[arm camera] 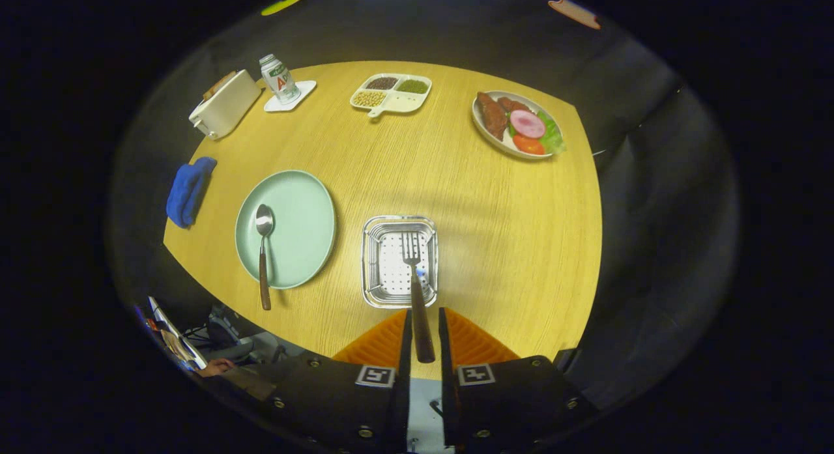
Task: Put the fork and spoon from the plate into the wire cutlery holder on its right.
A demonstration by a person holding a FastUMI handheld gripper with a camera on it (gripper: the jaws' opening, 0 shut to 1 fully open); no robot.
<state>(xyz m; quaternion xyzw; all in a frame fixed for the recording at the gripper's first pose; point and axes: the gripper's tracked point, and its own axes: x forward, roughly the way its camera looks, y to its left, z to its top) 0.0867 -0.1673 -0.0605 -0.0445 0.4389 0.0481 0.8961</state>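
The tool (423, 330) is clenched on the fork (417, 291): its two fingers (405, 337) are drawn almost together, one on each side of the fork's dark wooden handle, with the handle's butt end sitting between them. The fork points forward, away from the fingers, and its metal tines lie over the wire cutlery holder (399, 262), a single square steel basket with a perforated bottom that stands just ahead of the fingertips on the yellow wooden surface (495, 245). Whether the tines touch the basket's floor I cannot tell.

Left of the holder, close beside it, lies one pale green plate (296, 229). One spoon (263, 258) rests on the left part of that plate, bowl toward the far side, its brown handle running back over the near rim and onto the surface.

Further left, at the edge of the surface, one blue cloth (189, 190) is bunched up. Beyond it stands one cream toaster (225, 103), and next to that one small bottle (279, 78) upright on a white coaster (291, 96). At the far middle is one divided tray (391, 93) with four compartments holding beans and grains. To the far right sits one plate of food (518, 123) with meat, a pink slice, tomato and lettuce.
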